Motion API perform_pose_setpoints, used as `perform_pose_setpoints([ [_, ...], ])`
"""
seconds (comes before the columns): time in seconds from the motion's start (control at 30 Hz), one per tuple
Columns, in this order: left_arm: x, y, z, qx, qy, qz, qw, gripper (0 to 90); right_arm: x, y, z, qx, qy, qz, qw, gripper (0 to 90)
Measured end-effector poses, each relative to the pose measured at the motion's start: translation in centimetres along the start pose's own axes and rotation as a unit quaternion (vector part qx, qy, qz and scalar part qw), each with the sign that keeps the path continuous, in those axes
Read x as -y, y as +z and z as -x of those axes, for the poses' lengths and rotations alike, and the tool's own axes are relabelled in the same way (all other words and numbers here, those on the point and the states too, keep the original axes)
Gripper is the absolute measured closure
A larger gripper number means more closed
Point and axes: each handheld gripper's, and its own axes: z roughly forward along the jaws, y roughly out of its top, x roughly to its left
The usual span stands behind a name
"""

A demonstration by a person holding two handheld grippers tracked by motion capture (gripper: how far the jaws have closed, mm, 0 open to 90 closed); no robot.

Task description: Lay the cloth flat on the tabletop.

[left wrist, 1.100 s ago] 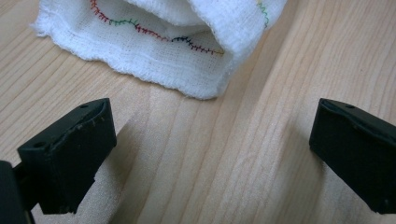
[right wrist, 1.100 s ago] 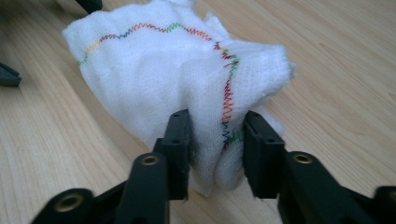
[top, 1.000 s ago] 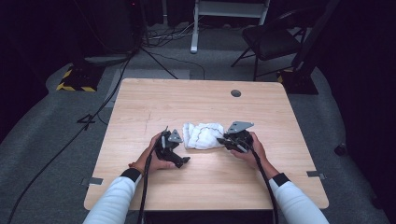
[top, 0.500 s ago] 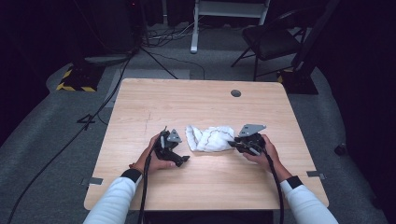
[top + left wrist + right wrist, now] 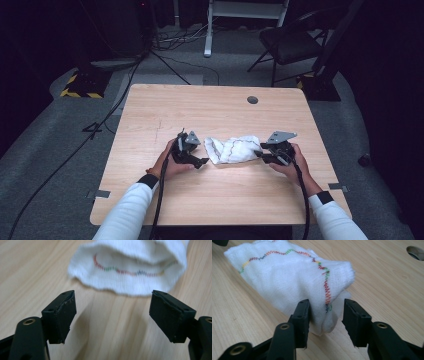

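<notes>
Forearms are cut off at six o'clock. Left gripper (image 5: 112, 312) has been narrowing its spread, empty jaws; right gripper (image 5: 325, 322) has loosened around the bunched white cloth (image 5: 232, 149), rainbow-stitched, at table (image 5: 200, 105) centre.

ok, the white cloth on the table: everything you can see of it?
The white cloth is a soft, woven-looking towel with a rainbow zigzag stitched hem, bunched into a loose folded roll lying flat on the wooden table. It sits between the two grippers. One end lies between the jaws of the right gripper, which have just been opening; one pad touches it. The left gripper stands open, short of the other end, apart.
</notes>
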Motion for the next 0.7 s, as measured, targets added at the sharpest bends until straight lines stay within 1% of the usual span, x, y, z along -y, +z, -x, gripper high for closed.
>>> perform_pose_setpoints([
  [0.03, -0.6, 0.2, -0.2, -0.002, 0.001, 0.007, 1.0000, 23.0, 0.0, 0.0, 0.0, 0.005, 0.001, 0.000, 1.0000, 55.5],
  [0.1, -1.3, 0.4, -0.6, -0.008, 0.003, 0.017, 0.9998, 23.3, -0.1, -0.1, -0.1, 0.005, 0.000, 0.001, 1.0000, 54.3],
  [0.13, -1.3, 0.4, -0.6, -0.008, 0.003, 0.017, 0.9998, 23.3, -0.1, 0.0, -0.1, 0.006, 0.001, 0.002, 1.0000, 53.4],
  [0.17, -1.9, 0.8, -1.2, -0.007, -0.004, 0.025, 0.9996, 23.2, 0.0, 0.0, -0.1, 0.007, -0.001, 0.000, 1.0000, 52.9],
  [0.2, -2.1, 1.1, -1.5, -0.005, -0.007, 0.027, 0.9996, 22.9, 0.0, 0.0, -0.1, 0.006, 0.000, 0.000, 1.0000, 53.0],
  [0.23, -2.1, 1.1, -1.5, -0.005, -0.007, 0.027, 0.9996, 22.3, 0.0, 0.0, -0.1, 0.006, 0.000, 0.000, 1.0000, 53.0],
  [0.27, -2.5, 1.9, -2.1, -0.010, -0.006, 0.016, 0.9998, 21.9, 0.0, 0.1, -0.1, 0.004, 0.003, -0.001, 1.0000, 52.1],
  [0.3, -2.6, 2.3, -2.4, -0.016, -0.003, 0.011, 0.9998, 21.9, 0.0, 0.1, 0.0, 0.005, 0.002, 0.000, 1.0000, 51.9],
  [0.37, -2.7, 3.0, -2.9, -0.013, -0.009, 0.000, 0.9999, 21.9, 0.0, 0.0, -0.1, 0.002, 0.002, 0.002, 1.0000, 51.0],
  [0.4, -2.7, 3.2, -3.1, -0.013, -0.015, -0.003, 0.9998, 22.0, 0.0, 0.0, 0.0, 0.001, 0.003, 0.002, 1.0000, 50.4],
  [0.43, -2.7, 3.4, -3.3, -0.013, -0.015, -0.003, 0.9998, 24.1, 0.0, -0.1, 0.0, 0.000, 0.002, 0.004, 1.0000, 49.5],
  [0.47, -2.7, 3.4, -3.3, -0.013, -0.015, -0.003, 0.9998, 29.6, 0.0, -0.2, 0.0, 0.001, 0.001, 0.005, 1.0000, 48.6],
  [0.5, -2.6, 3.3, -3.4, -0.001, -0.007, -0.005, 1.0000, 33.0, -0.1, -0.3, 0.0, 0.005, 0.003, 0.008, 1.0000, 47.7],
  [0.53, -2.7, 3.2, -3.3, 0.007, 0.000, -0.006, 1.0000, 38.5, -0.1, -0.4, 0.1, 0.008, 0.001, 0.011, 0.9999, 47.1],
  [0.57, -2.7, 3.1, -3.2, 0.013, 0.005, -0.008, 0.9999, 48.0, -0.1, -0.6, 0.1, 0.009, 0.001, 0.015, 0.9998, 46.4],
  [0.6, -2.8, 2.9, -3.2, 0.014, 0.015, -0.011, 0.9997, 56.3, -0.1, -0.8, 0.1, 0.009, 0.002, 0.019, 0.9998, 45.9],
  [0.7, -2.9, 2.7, -2.7, 0.018, 0.035, -0.019, 0.9990, 73.3, -0.4, -1.3, 0.0, 0.015, 0.002, 0.031, 0.9994, 44.6],
])
